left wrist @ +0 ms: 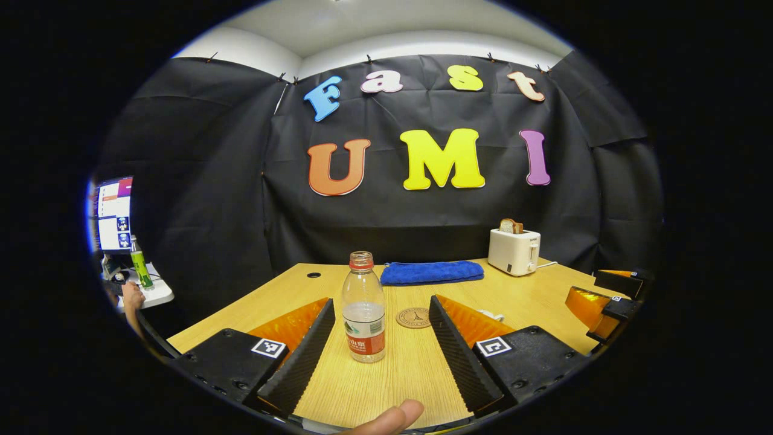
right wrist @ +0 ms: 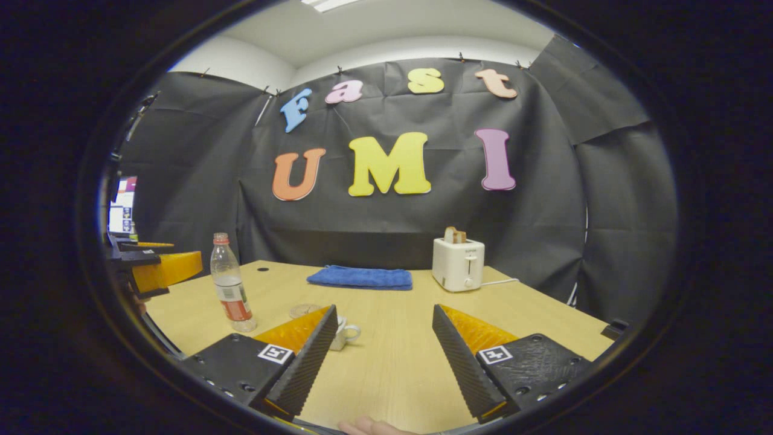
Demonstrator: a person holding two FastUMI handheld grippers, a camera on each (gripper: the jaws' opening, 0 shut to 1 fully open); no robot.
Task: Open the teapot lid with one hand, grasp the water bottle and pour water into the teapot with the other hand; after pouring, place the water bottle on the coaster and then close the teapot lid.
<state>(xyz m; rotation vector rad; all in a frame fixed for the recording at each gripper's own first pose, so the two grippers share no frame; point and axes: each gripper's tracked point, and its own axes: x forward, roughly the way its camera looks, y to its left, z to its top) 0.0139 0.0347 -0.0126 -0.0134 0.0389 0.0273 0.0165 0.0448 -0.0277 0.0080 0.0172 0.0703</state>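
Note:
A clear water bottle [left wrist: 363, 308] with a red cap and red label stands upright on the wooden table [left wrist: 410, 374], partly filled. In the left gripper view it sits in the gap between the spread fingers of my left gripper [left wrist: 381, 302], nearer the left finger, and neither finger touches it. Just behind it to the right lies a round brown coaster [left wrist: 414, 317]. The right gripper view shows the bottle [right wrist: 229, 284] and coaster [right wrist: 304, 310] at left. A small white teapot [right wrist: 345, 331] peeks out from behind my right gripper's left finger. My right gripper [right wrist: 384, 309] is open and holds nothing.
A folded blue towel [left wrist: 432, 272] lies at the back of the table, with a white toaster [left wrist: 514, 251] holding bread to its right. A monitor [left wrist: 115, 214], a green bottle [left wrist: 141, 266] and a person's hand [left wrist: 131, 296] are off the table's left side.

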